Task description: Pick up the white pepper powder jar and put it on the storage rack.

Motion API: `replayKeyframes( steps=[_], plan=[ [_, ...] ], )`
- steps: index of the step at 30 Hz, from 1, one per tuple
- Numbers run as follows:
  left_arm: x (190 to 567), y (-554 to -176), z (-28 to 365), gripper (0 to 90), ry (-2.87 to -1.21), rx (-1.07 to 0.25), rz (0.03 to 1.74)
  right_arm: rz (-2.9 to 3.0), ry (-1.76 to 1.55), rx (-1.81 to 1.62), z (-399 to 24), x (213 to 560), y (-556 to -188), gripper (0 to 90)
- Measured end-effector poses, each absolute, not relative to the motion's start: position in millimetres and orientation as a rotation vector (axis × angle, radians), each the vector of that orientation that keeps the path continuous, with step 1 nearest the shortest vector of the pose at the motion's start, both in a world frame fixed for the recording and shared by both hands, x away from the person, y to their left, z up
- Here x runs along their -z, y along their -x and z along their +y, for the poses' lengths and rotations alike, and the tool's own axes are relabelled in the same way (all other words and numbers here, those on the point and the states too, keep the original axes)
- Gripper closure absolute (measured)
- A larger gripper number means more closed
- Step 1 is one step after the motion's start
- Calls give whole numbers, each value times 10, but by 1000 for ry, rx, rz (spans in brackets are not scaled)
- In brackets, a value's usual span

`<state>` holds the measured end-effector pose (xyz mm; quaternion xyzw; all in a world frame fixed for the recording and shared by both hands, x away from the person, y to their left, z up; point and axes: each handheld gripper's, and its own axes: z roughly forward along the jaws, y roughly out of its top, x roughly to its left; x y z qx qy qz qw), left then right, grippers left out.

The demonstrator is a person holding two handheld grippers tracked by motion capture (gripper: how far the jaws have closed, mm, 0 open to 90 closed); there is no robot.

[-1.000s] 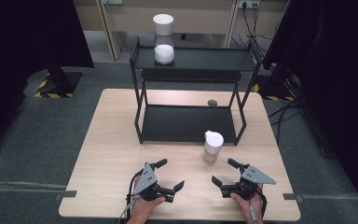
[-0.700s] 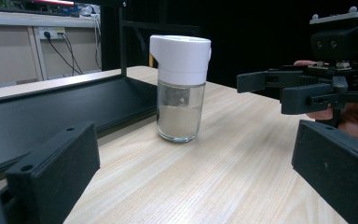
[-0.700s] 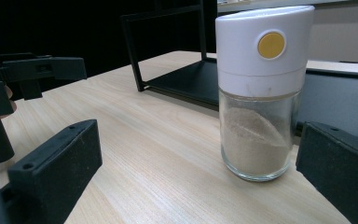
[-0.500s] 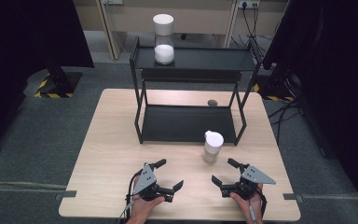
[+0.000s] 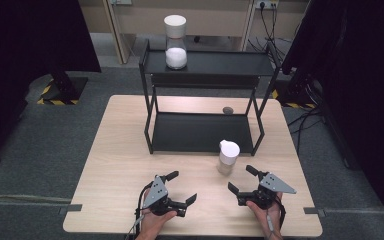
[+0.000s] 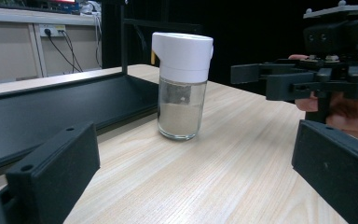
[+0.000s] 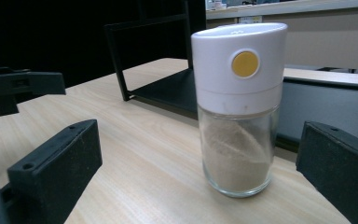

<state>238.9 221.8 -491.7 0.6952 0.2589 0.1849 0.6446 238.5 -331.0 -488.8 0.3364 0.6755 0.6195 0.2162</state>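
A glass shaker jar (image 7: 237,109) stands upright on the wooden table (image 5: 120,150), just in front of the black two-tier rack (image 5: 202,131), near that rack's front right leg. Its body is clear glass, roughly half full of a pale beige powder that slopes to one side, and it carries a tall white plastic cap with a round yellow button on the face turned to the right gripper view (in the left gripper view (image 6: 182,86) a small yellow tab shows at the cap's edge instead). The right gripper (image 5: 245,180) lies low over the table on the near side of the rack, just beside the jar, its jaws spread wide and grasping nothing; the jar stands between them in its own view but apart from both. The left gripper (image 5: 180,187) is also in front of the rack, farther from the jar, jaws likewise released and empty, pointed toward it. On the rack's top shelf stands a second white-capped jar (image 5: 175,42) holding white grains, and behind the rack's lower shelf a small dark object (image 5: 227,110) lies on the table.
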Motion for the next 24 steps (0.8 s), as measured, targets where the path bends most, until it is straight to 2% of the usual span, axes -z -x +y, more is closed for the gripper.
replayKeyframes(
  steps=[24],
  plan=[
    [4932,-2401,2237,2,-1578,-413,608,1849,-947,-1654,-3112,4813,-2691,14]
  ],
)
